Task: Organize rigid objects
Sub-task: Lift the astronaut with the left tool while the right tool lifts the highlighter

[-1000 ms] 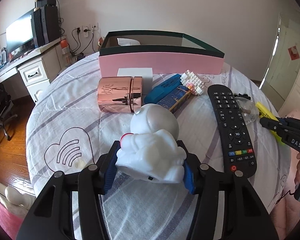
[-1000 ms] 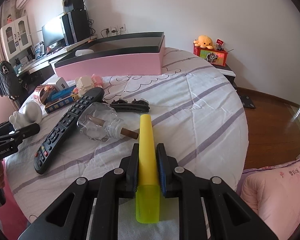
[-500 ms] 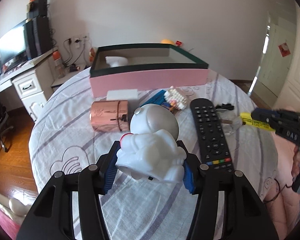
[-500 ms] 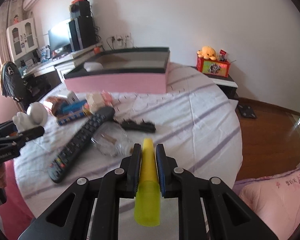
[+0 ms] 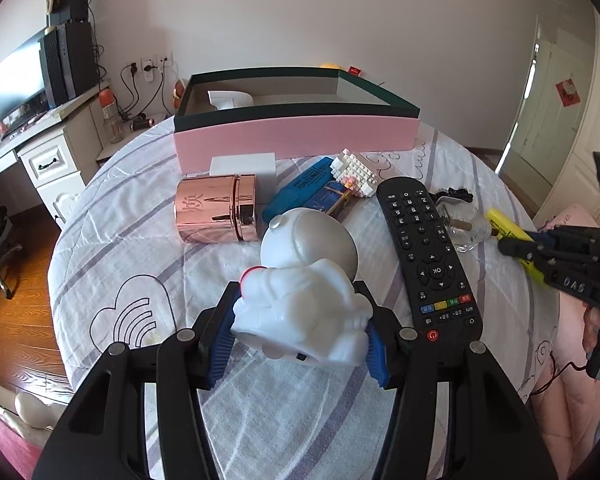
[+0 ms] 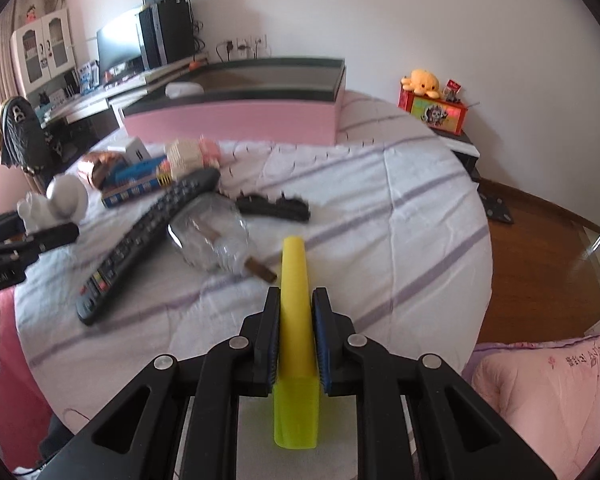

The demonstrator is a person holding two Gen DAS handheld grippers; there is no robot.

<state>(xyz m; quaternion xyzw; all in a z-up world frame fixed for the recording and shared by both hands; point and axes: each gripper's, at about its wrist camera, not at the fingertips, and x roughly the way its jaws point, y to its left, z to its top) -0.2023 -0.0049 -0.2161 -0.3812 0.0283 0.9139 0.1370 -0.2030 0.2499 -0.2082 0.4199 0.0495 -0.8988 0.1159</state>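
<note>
Left gripper [image 5: 300,340]: clenched on a white astronaut figure [image 5: 304,280], centre-bottom of the left wrist view, its blue pads pressed to both sides of the body. The figure's helmet points toward the pink box [image 5: 296,142] at the upper centre of the frame.

Right gripper [image 6: 296,336]: grasping a yellow highlighter [image 6: 295,308] between its pads, lower centre of the right wrist view, the barrel pointing forward over the bed [image 6: 380,208].

On the bed, between the grippers and the box: a black remote [image 5: 428,256], a glass bottle [image 5: 462,224] lying on its side just right of the remote, a rose-gold tin [image 5: 216,214] on its side, a blue packet [image 5: 300,194], a small brick model [image 5: 354,174] and a black hair clip [image 6: 274,206].
</note>
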